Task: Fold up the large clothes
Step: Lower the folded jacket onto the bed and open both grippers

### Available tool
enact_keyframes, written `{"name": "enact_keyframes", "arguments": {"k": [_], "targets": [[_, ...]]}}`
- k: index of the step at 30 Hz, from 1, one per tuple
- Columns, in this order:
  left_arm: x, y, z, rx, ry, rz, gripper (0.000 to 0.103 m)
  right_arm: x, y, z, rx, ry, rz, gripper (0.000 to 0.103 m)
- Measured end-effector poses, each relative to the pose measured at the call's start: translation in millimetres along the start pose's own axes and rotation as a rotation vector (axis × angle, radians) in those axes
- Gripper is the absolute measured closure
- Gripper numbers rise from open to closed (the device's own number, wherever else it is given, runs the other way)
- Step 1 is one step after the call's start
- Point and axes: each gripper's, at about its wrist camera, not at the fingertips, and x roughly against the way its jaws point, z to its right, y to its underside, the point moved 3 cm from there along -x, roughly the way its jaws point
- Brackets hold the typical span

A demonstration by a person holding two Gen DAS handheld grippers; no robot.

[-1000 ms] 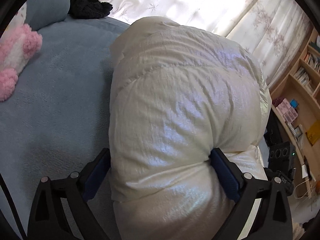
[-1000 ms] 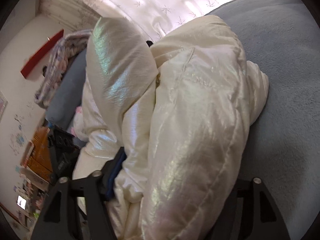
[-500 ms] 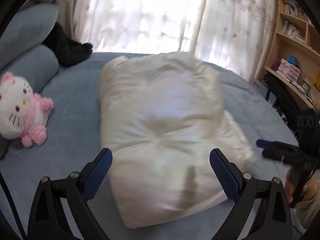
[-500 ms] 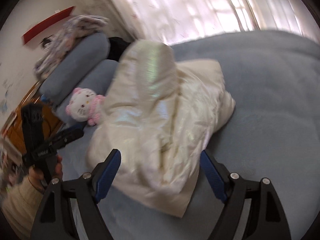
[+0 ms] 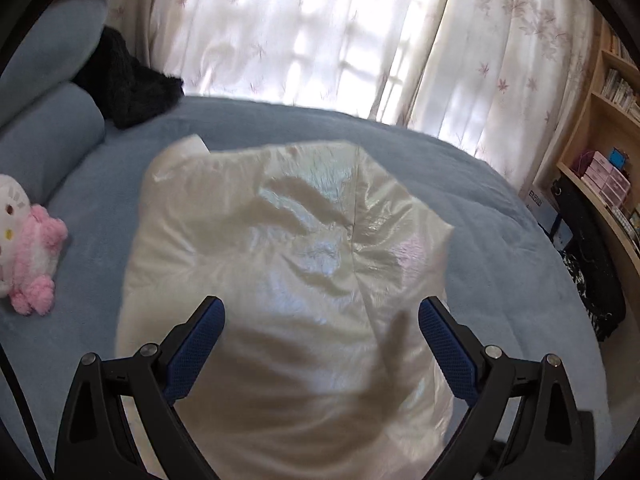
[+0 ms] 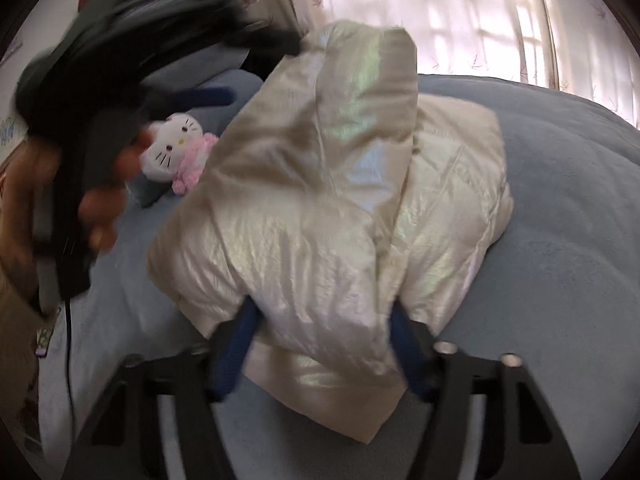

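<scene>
A shiny cream puffer jacket (image 5: 288, 264) lies folded in a bundle on the blue bed (image 5: 500, 248). My left gripper (image 5: 322, 336) is open and empty, held above the jacket's near end. In the right wrist view the jacket (image 6: 320, 200) fills the middle, and my right gripper (image 6: 322, 344) has its blue fingers (image 6: 240, 336) on either side of the near fold of the jacket. The left gripper also shows, blurred, in the right wrist view (image 6: 120, 80) at upper left, held in a hand.
A pink and white plush cat (image 5: 24, 248) lies at the bed's left, next to blue pillows (image 5: 44, 136) and a black furry thing (image 5: 128, 84). Curtains (image 5: 320, 32) hang behind. A wooden bookshelf (image 5: 600, 152) stands at the right.
Both grippers let go of the jacket and pulled back from it. The jacket has settled onto the bed. The right gripper's fingers have come closer together around the near fold.
</scene>
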Motion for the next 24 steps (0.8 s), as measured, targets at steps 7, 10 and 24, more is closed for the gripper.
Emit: {"name": "enact_keyframes", "arguments": {"k": [7,10,24], "targets": [[-21,19,29,-0.237,-0.008,-0.161,0.008,9,25,-9,-0.084,-0.139,-0.027,0.075],[-31,29,38,-0.298,-0.017,-0.183,0.006,-1,38,-12,-0.092,-0.131,-0.043,0.078],[17,41,48,-0.213,0.059,-0.097,0.004,42,23,7,-0.172,-0.070,0.028,0.072]]}}
